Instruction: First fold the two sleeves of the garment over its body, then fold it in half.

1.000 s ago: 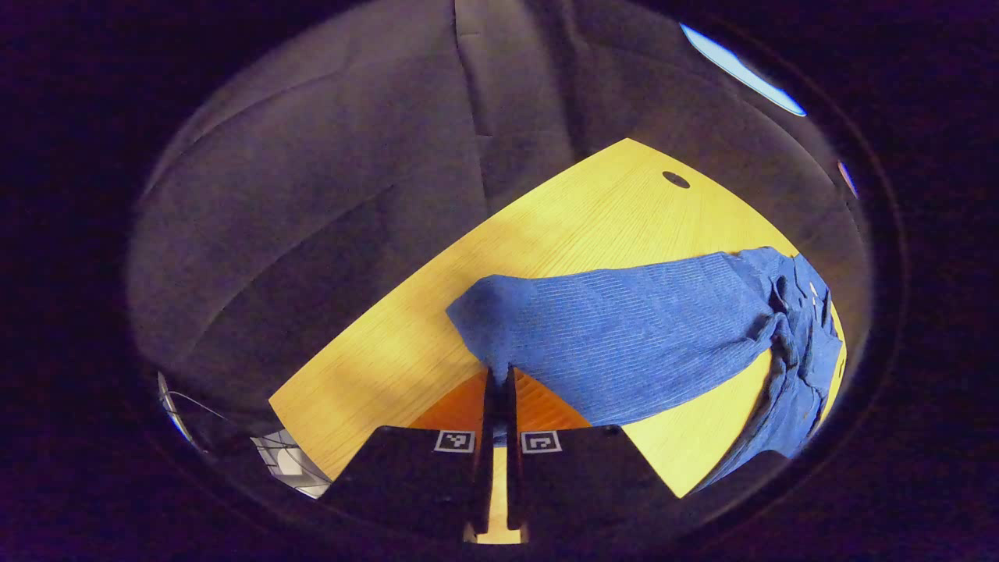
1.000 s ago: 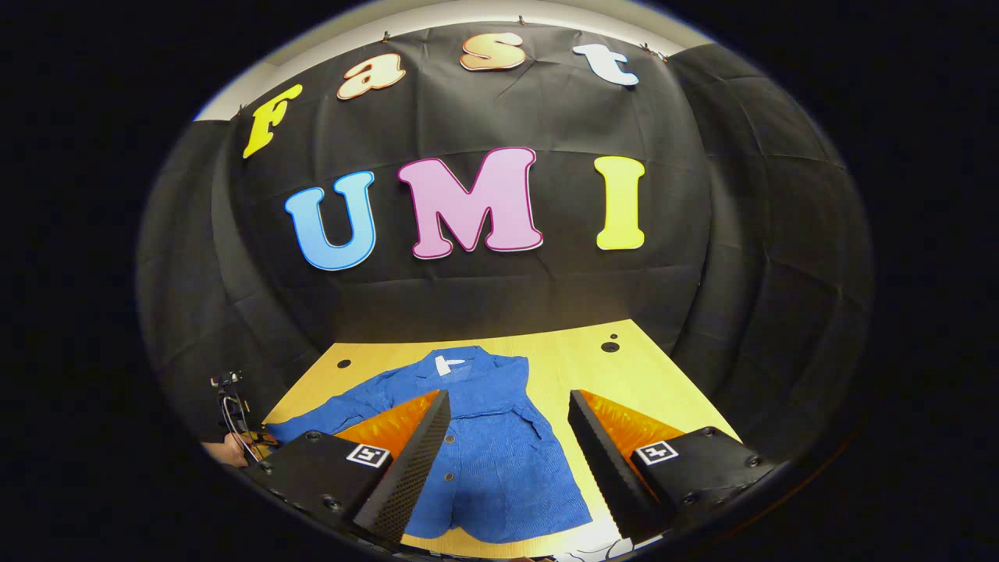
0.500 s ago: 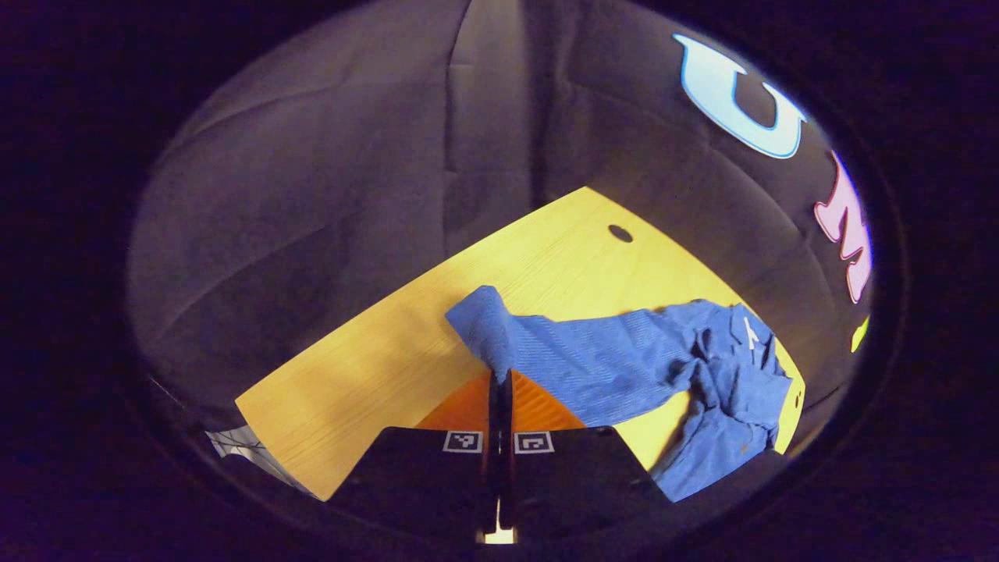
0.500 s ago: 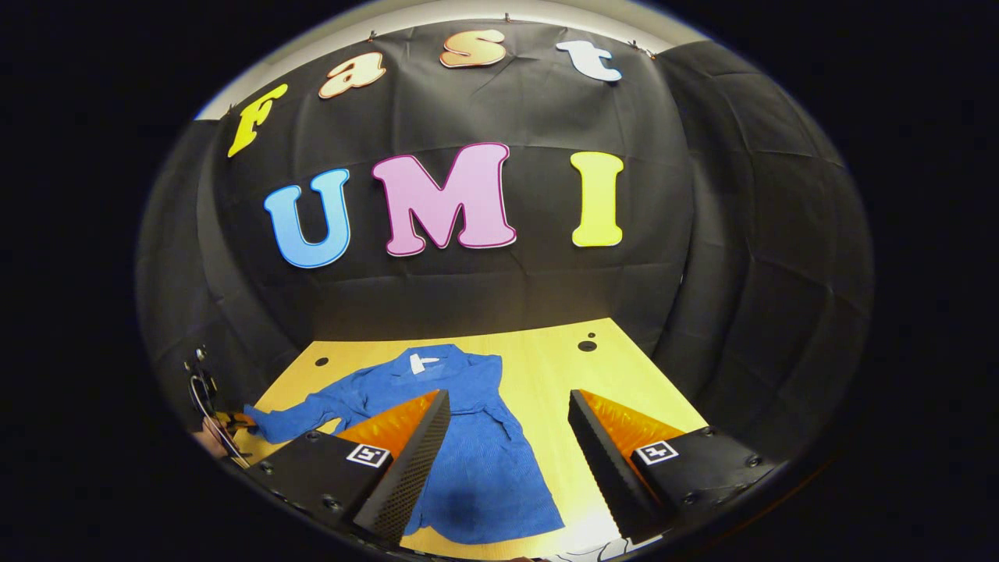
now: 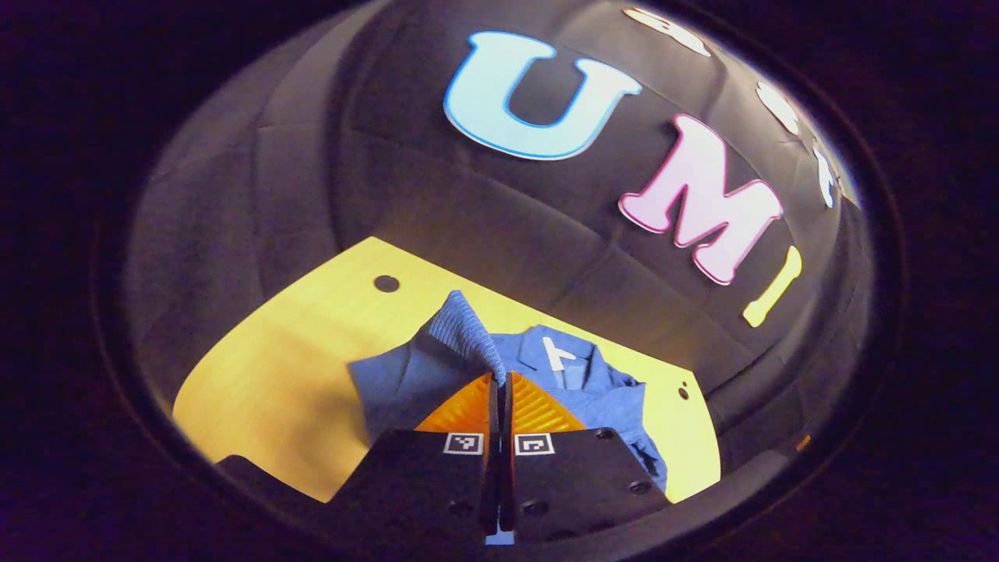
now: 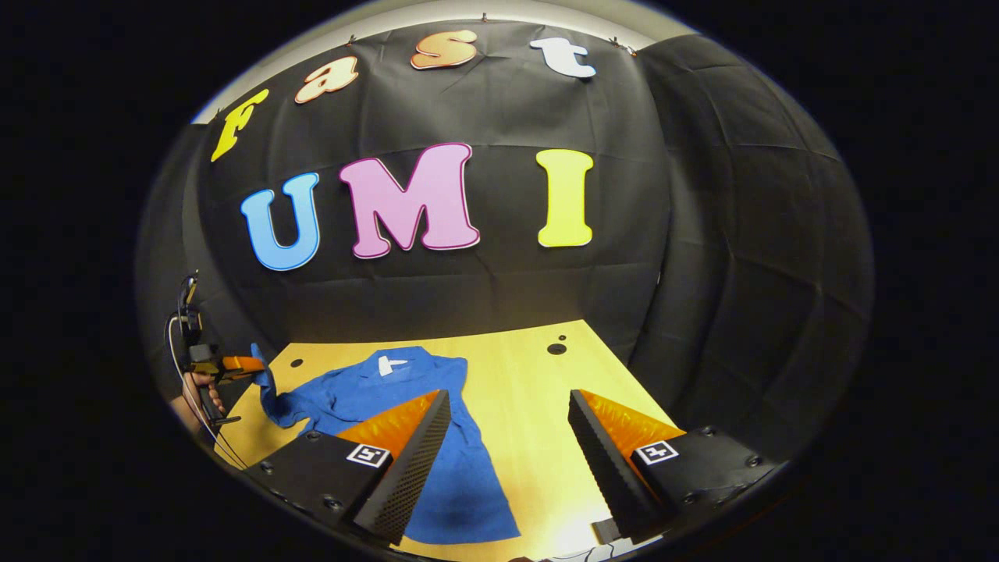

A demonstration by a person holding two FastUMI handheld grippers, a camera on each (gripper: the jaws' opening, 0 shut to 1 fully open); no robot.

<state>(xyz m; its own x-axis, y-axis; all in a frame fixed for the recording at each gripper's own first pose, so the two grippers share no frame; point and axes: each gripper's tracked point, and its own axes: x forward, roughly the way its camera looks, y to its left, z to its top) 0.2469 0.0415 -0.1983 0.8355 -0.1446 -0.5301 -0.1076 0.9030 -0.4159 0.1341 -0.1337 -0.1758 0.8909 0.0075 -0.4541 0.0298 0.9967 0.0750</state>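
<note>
A blue button-up shirt [image 6: 406, 390] lies collar-away on the yellow wooden table [image 6: 531, 406]. My left gripper [image 5: 499, 378] is shut on the cuff of one blue sleeve [image 5: 460, 332], which rises off the table and drapes back toward the shirt body [image 5: 593, 390]. In the right gripper view that same left gripper [image 6: 254, 365] hangs at the far left above the table edge, a hand holding it, the sleeve [image 6: 269, 394] dangling below. My right gripper [image 6: 507, 406] stands open above the table's near side, its left finger over the shirt's hem, nothing between the fingers.
The table has small round holes near its far corners [image 6: 556, 348] [image 5: 386, 283]. Bare tabletop lies to the right of the shirt [image 6: 546, 453]. Black cloth walls close in behind and on both sides.
The left gripper has lifted the sleeve cuff off the table and swung it up and toward the shirt body. The right gripper has drifted slightly right, still open.
</note>
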